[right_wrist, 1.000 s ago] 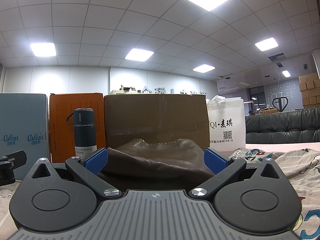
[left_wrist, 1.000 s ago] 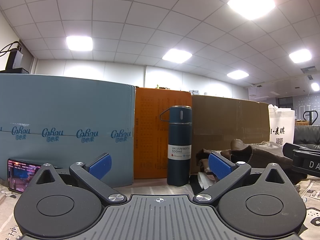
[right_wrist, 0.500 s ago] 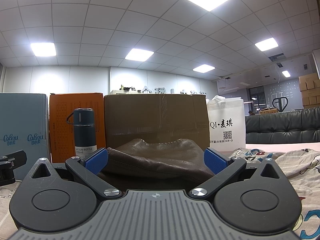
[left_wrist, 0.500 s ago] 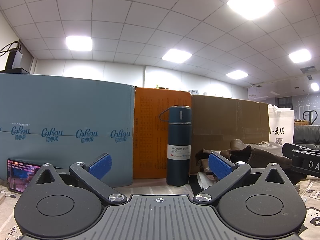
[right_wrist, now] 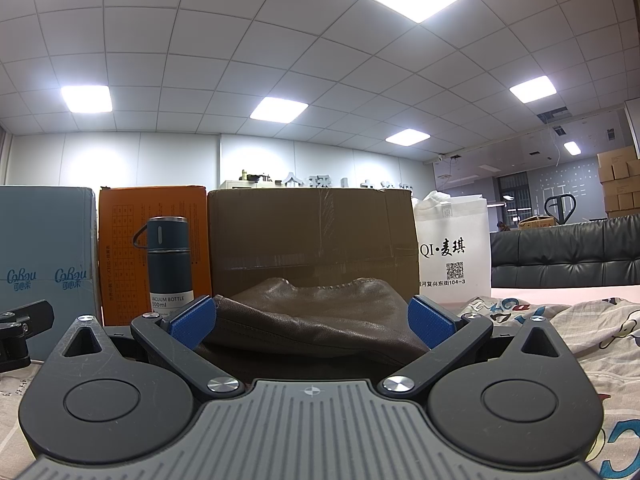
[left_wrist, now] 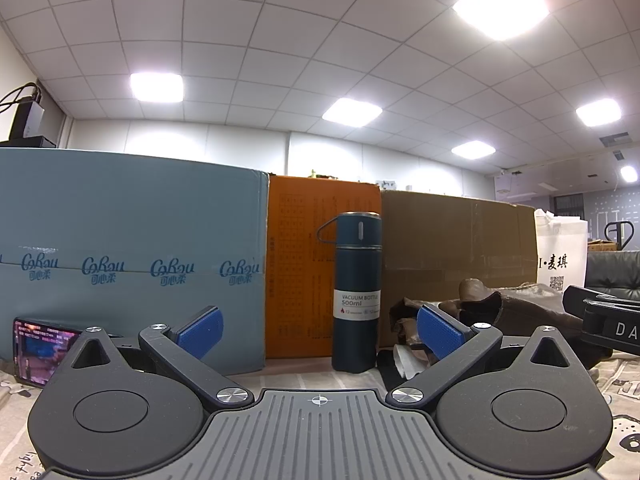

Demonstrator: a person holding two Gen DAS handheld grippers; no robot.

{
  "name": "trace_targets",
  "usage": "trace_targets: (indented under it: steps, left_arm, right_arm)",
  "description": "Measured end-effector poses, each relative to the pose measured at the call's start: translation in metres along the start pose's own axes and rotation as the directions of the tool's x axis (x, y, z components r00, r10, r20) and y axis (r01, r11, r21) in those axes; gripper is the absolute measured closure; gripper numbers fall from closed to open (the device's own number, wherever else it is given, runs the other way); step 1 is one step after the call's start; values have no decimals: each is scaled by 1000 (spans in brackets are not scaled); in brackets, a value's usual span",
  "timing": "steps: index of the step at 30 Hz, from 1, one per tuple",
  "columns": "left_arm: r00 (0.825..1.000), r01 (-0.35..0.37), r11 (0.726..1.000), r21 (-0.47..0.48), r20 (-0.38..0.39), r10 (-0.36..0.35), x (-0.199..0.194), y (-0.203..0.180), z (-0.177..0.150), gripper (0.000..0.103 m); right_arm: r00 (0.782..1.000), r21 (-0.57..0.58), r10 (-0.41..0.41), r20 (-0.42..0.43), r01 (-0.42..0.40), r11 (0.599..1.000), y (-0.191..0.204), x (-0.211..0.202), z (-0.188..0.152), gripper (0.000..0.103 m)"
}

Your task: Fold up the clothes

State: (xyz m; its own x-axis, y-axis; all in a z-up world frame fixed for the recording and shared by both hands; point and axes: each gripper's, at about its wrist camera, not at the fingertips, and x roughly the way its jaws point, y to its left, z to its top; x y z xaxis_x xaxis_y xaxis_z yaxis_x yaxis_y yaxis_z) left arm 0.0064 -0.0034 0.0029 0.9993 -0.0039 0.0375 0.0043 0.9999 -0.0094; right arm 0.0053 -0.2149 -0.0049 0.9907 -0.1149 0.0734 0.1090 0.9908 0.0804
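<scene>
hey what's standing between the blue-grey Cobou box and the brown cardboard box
An orange box, with the dark blue vacuum bottle standing upright before its right edge. Both wrist views show it.

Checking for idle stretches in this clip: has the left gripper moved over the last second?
No. In the left wrist view the left gripper frames the vacuum bottle and orange box exactly as before, jaws equally open.

A brown garment point(right_wrist: 316, 320) of smooth, faintly glossy leather is seen beside matt printed cotton cloth point(right_wrist: 560, 320). The vacuum bottle point(left_wrist: 357, 292) is finished in matt dark-blue coating with a paper label. Plain matt cardboard is shown by the brown box point(right_wrist: 312, 232).
</scene>
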Motion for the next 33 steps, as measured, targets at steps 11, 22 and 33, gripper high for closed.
trace_targets:
  steps: [11,22,33]
  left_arm:
    - [1000,4,1000,0,1,-4,-1,0,0,0]
    - [1000,4,1000,-1,1,-4,-1,0,0,0]
    - [1000,7,1000,-1,1,-7,-2,0,0,0]
  right_arm:
    - [1000,0,0,0,0,1000,0,0,0,0]
    - [1000,0,0,0,0,1000,0,1,0,0]
    - [1000,0,1,0,-1,1000,0,1,0,0]
